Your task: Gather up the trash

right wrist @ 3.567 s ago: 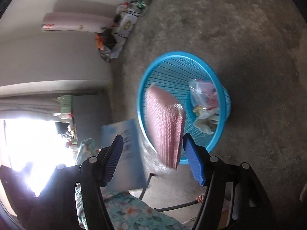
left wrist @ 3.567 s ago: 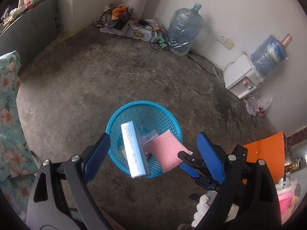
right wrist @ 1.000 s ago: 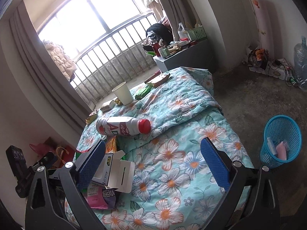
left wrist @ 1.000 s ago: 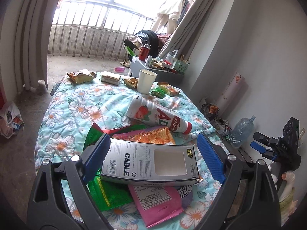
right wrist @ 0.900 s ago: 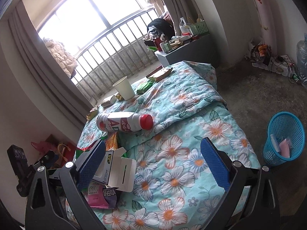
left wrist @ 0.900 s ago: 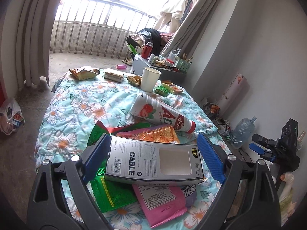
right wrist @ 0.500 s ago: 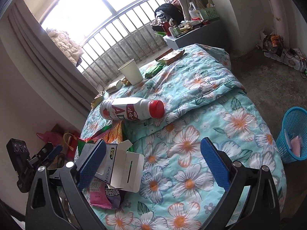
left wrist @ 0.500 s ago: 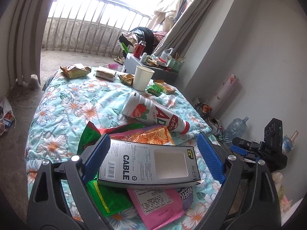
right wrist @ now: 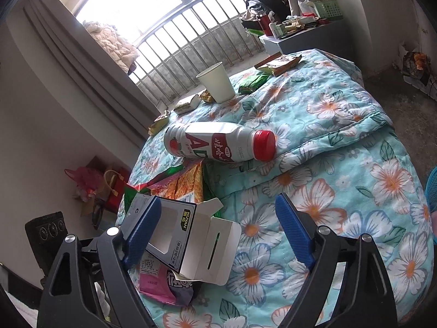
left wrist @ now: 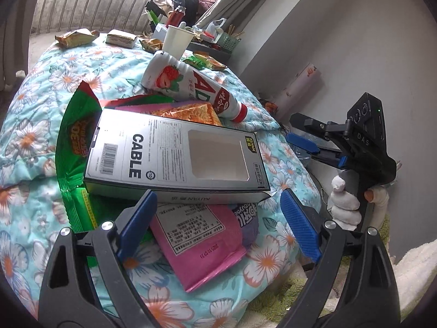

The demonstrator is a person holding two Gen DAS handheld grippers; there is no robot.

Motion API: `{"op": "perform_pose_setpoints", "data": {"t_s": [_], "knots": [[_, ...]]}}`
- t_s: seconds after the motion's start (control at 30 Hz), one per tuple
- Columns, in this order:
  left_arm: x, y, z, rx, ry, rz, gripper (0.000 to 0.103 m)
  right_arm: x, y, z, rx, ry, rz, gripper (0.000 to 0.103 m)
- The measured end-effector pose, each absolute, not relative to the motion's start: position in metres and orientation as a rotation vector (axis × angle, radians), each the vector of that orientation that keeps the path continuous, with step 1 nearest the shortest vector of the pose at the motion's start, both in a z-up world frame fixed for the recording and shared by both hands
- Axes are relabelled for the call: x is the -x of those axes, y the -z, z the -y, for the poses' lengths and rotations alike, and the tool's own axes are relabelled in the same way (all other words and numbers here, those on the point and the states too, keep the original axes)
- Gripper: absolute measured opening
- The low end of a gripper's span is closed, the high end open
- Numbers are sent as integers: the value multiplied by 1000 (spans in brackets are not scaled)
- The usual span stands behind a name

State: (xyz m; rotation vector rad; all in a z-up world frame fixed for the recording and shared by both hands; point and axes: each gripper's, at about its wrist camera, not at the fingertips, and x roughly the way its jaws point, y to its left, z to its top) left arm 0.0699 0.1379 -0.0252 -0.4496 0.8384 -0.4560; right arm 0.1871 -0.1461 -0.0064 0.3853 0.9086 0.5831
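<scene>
Most of what I see is the bed's floral quilt (left wrist: 32, 125), turquoise with white and orange flowers, with trash strewn over it. Biggest of the litter is the grey cable box (left wrist: 174, 153), flat, printed CABLE with a barcode and a cut-out window, lying on top of a heap near the quilt's near edge; in my right view its white end flap (right wrist: 215, 248) hangs open. Under it sit a green snack bag (left wrist: 71, 147), an orange packet (left wrist: 191, 112) and a pink packet (left wrist: 199, 246) with a printed label, which sticks out toward me. Beyond the heap a white milk bottle (right wrist: 215, 142) with a red cap lies on its side. Farther back a white paper cup (right wrist: 215, 82) stands upright, with small wrappers (left wrist: 76, 37) scattered around it.

My left claw (left wrist: 218, 224) points down at the heap, released, its blue pads spread to either side of the pink packet's upper end and just below the box's near edge, pressing on nothing. My right claw (right wrist: 215, 232) also tilts downward; its jaws are closing, with the box's open flap end between them, the left pad lying across the box and the right pad well clear over bare quilt. From the left view, my right gloved hand (left wrist: 345, 205) wraps that claw's handle beside the bed.
</scene>
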Motion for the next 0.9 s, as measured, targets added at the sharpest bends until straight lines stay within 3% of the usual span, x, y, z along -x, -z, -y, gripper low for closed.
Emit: {"op": "perform_pose_setpoints", "data": {"t_s": [0.37, 0.9], "knots": [[-82, 46, -146, 582, 477, -845, 87, -230, 74, 132, -654, -740, -1148, 75], [-76, 31, -150, 602, 525, -843, 87, -134, 46, 132, -646, -991, -1184, 73]]}}
